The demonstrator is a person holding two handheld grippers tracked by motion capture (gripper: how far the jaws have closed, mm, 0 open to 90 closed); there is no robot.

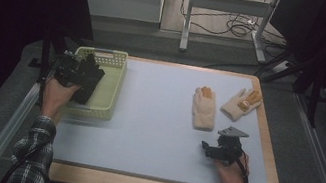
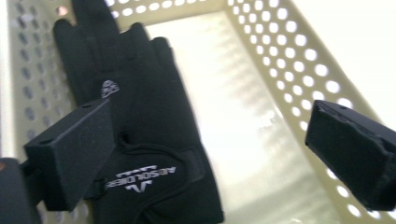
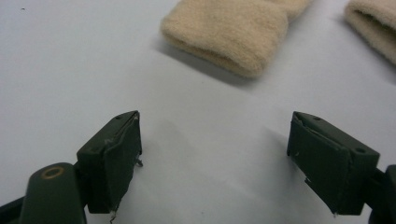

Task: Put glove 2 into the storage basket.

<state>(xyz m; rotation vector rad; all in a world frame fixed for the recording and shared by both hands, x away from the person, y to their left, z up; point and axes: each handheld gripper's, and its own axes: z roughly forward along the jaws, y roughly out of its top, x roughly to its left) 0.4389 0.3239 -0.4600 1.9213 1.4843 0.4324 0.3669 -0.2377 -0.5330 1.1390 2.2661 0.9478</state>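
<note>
Jaws of your left gripper (image 2: 205, 149) stand spread over the black fabric glove (image 2: 140, 140) in the pale perforated plastic basket (image 2: 299, 60); your right gripper (image 3: 215, 163) gapes too, near 2 beige knit gloves (image 1: 204, 108).

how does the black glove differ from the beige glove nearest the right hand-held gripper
The black glove is dark, smooth fabric with white lettering at the cuff; the beige glove is pale and fuzzy with orange fingertips. The black glove lies inside the basket; the beige glove lies flat on the bare mat. The black glove sits between the open left hand-held gripper's jaws, unpinched; the beige glove lies ahead of the right hand-held gripper, untouched. Neither is held.
</note>
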